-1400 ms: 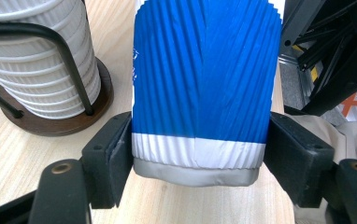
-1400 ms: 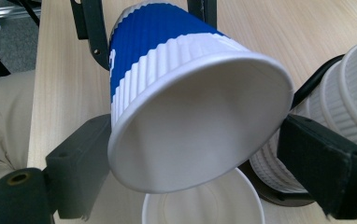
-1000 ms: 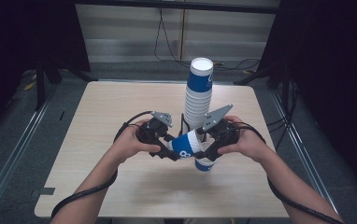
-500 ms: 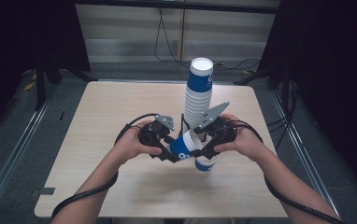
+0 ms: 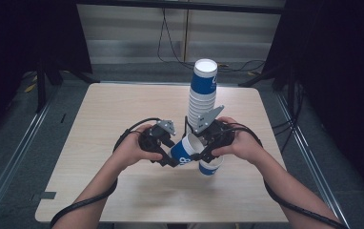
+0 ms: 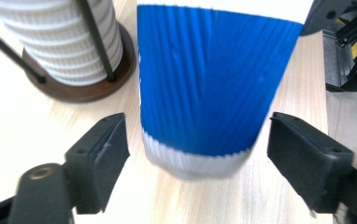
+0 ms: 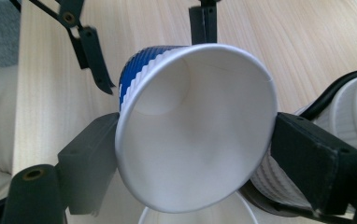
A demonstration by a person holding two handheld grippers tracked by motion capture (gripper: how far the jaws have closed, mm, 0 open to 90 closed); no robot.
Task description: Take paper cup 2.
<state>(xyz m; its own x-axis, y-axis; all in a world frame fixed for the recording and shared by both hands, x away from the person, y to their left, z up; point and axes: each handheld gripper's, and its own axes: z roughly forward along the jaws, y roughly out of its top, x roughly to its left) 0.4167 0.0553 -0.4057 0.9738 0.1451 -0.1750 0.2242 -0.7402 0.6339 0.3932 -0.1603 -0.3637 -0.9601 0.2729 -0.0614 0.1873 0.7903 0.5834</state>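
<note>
Blue cup (image 7: 190, 140) clamped sideways in right tool (image 5: 203, 151); left tool (image 5: 169, 153) just released, jaws flanking.

We see lab/recording bay: bare wood table (image 5: 123, 114), black curtains (image 5: 23, 47), floor rails (image 5: 8, 171), loose cables (image 5: 170, 33).

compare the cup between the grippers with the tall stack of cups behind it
The held cup is single and tipped on its side with its mouth toward the right gripper, whose fingers press its rim; the stack stands upright in a holder on the table. The cup lies low between the hands; the stack rises above them. Both are ribbed blue and white paper cups.
</note>
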